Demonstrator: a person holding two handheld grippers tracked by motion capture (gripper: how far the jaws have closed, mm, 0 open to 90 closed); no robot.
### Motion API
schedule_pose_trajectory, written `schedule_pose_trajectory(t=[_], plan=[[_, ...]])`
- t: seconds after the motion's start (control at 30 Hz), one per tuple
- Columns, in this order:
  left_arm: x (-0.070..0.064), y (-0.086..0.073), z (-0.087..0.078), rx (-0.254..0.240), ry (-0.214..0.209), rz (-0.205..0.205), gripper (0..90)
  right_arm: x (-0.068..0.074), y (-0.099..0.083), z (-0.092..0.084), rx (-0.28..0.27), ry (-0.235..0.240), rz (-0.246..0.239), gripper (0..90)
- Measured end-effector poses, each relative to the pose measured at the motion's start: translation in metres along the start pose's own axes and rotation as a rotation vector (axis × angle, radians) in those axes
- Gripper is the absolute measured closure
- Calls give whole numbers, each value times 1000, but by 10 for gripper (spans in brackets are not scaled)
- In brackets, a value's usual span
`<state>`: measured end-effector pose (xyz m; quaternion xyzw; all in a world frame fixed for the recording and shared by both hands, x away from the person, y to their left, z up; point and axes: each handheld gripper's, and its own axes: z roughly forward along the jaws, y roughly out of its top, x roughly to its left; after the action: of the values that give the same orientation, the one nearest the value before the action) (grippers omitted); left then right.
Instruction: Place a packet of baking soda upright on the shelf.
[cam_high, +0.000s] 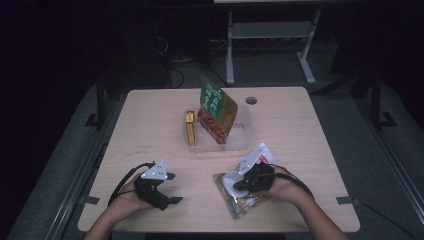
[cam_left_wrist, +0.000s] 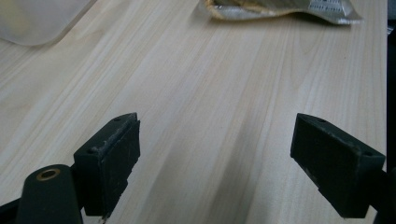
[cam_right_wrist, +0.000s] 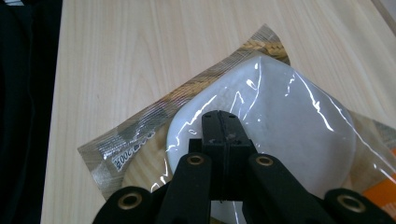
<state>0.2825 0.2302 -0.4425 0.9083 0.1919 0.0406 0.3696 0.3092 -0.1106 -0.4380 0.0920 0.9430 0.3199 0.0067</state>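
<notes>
A clear-film packet (cam_high: 239, 201) with a white round piece inside lies on the table's front right. Its white piece (cam_right_wrist: 289, 121) and printed seam show in the right gripper view, and its edge (cam_left_wrist: 280, 9) shows in the left gripper view. My right gripper (cam_high: 236, 186) hovers over it. In its own view, the right gripper (cam_right_wrist: 219, 122) has its jaws pressed together over the white piece; I cannot tell whether film is pinched. My left gripper (cam_high: 175, 188) rests at the front left, open. The left gripper (cam_left_wrist: 229, 154) has bare wood between its jaws.
A clear plastic container (cam_high: 241, 137) stands mid-table, holding an upright green and red bag (cam_high: 217, 107) and a yellow box (cam_high: 190, 128). Its corner (cam_left_wrist: 37, 18) shows in the left gripper view. The light wooden table (cam_high: 300, 130) has a round hole (cam_high: 251, 100) at the back.
</notes>
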Motion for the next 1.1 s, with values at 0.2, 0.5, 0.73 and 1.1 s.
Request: schedule_pose_trajectory(t=[0.2, 0.5, 0.73, 1.1], plan=[[1, 0, 0, 7, 0, 8, 154, 11, 21, 17, -10, -2, -59, 900], [0, 0, 0, -8, 2, 1, 154, 25, 51, 42, -40, -24, -97, 900], [0, 2, -3, -25, -7, 5, 154, 21, 46, 25, -107, -43, -57, 869], [-7, 31, 2, -90, -44, 24, 152, 11, 5, -33, -236, -120, 186, 564]])
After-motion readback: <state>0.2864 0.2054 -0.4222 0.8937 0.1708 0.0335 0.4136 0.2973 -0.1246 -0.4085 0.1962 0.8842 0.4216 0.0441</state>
